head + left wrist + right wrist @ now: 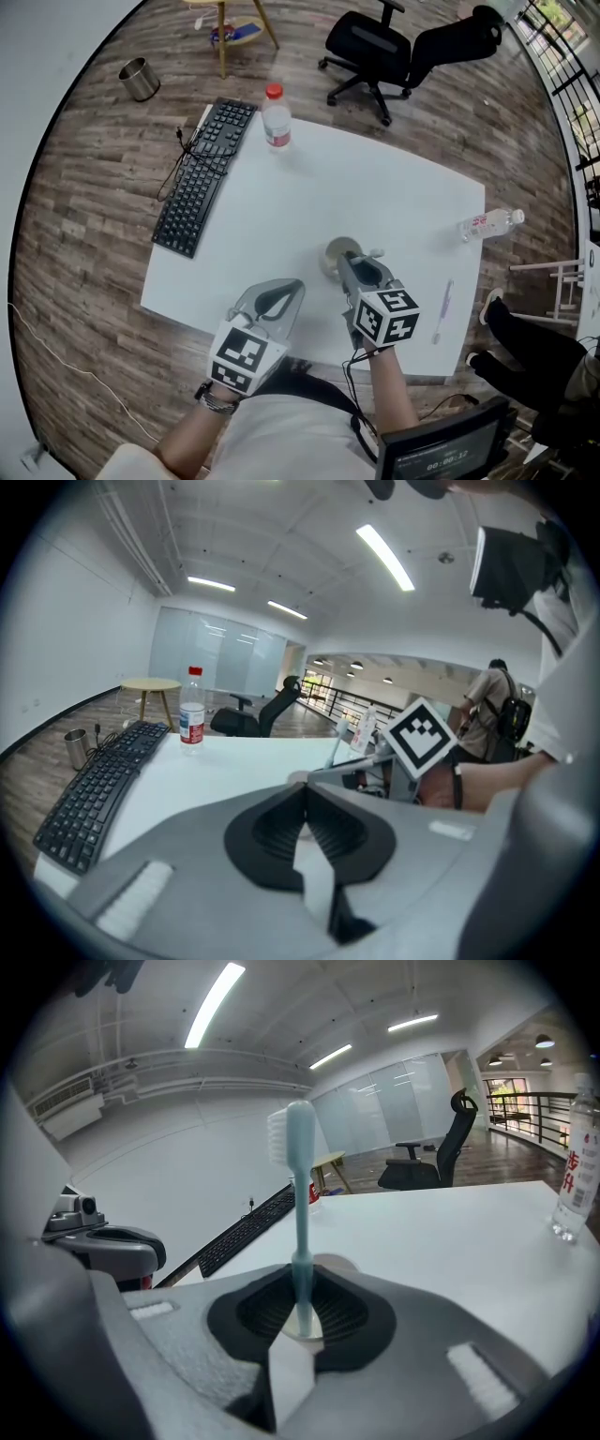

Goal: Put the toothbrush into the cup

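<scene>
Toothbrush [300, 1194] upright, clamped in right tool [301, 1312], at cup [336, 251].

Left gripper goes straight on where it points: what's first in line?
Probably the cup, in line just past the shut left gripper; the right gripper, holding the toothbrush, stands at it too. Depth unclear.

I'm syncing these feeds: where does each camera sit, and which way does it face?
Head view: on the person's head, looking steeply down on the white table; both forearms, left tongs and right tongs show.
Left gripper view: rides the left tongs, facing across the table; its shut jaws show.
Right gripper view: rides the right tongs, jaws clamping the upright toothbrush.
All three share the keyboard.
</scene>
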Motion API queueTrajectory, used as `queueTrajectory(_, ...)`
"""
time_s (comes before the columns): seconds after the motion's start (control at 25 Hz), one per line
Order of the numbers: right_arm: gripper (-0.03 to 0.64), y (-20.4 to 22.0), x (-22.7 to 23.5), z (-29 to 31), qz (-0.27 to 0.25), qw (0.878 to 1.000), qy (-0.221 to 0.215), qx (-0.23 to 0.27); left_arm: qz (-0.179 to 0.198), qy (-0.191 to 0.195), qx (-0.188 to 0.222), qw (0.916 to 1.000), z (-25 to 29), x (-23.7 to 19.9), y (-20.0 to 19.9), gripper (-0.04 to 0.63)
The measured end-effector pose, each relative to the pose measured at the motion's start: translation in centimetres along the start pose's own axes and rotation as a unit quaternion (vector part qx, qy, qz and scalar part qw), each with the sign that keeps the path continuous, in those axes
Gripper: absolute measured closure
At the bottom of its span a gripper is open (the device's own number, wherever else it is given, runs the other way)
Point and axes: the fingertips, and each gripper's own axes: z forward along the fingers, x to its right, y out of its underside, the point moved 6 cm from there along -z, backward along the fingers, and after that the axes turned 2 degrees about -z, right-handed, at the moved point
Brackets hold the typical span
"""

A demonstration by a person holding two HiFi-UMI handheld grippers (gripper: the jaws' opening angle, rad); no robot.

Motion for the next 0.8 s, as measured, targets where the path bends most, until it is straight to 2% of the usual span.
queueTrajectory(0.8, 0.559, 0.75, -0.24, 0.39, -0.034, 0.999, -0.006, -0.020, 0.003, 0.009, -0.007, 0.9999, 0.25, 0.62, 0.25, 0.588)
